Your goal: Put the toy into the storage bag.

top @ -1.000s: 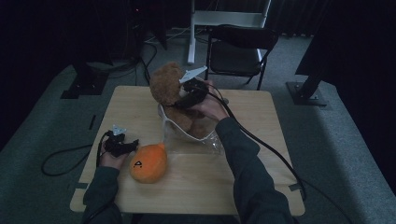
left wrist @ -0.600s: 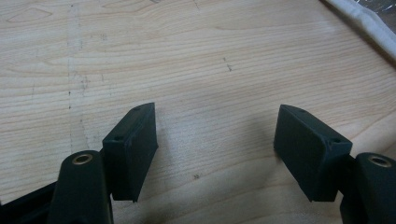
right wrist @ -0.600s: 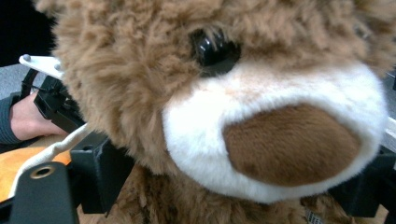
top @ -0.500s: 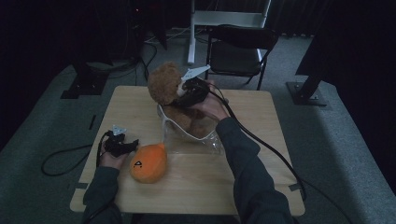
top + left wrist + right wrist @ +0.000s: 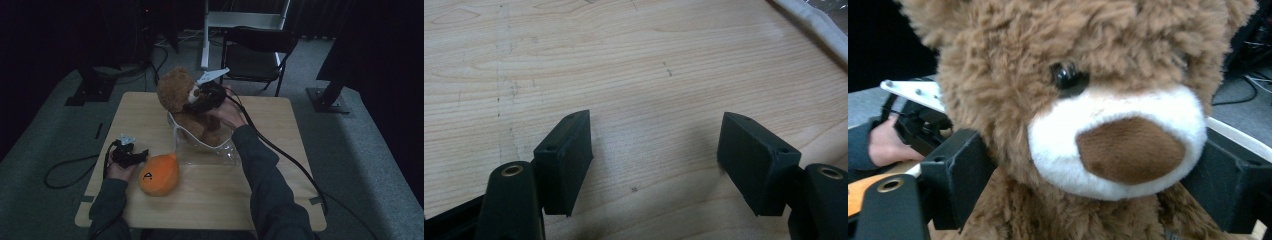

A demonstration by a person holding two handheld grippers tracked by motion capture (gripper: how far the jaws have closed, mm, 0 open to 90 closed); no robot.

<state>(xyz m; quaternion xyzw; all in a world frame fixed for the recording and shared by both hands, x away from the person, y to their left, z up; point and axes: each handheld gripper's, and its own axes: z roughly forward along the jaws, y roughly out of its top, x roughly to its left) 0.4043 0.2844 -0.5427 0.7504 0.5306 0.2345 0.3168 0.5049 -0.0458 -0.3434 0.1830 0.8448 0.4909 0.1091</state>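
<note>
On the wooden table (image 5: 280, 150), at the left, the left gripper (image 5: 131, 154) rests with jaws wide apart and empty. Just right of it lies an orange plush toy (image 5: 159, 174). Farther right, a brown teddy bear (image 5: 182, 100) sits in a clear plastic bag (image 5: 207, 145), its muzzle between the right gripper's (image 5: 202, 99) jaws, which have just been opening

On the pale wooden counter (image 5: 280, 145), the brown plush teddy bear (image 5: 186, 102) sits in the clear plastic bag (image 5: 212, 150) at about 12 o'clock of centre. The orange plush toy (image 5: 159, 174) lies at 8 o'clock of the bag. The folding chair (image 5: 255, 52) stands behind the counter at 1 o'clock.
</note>
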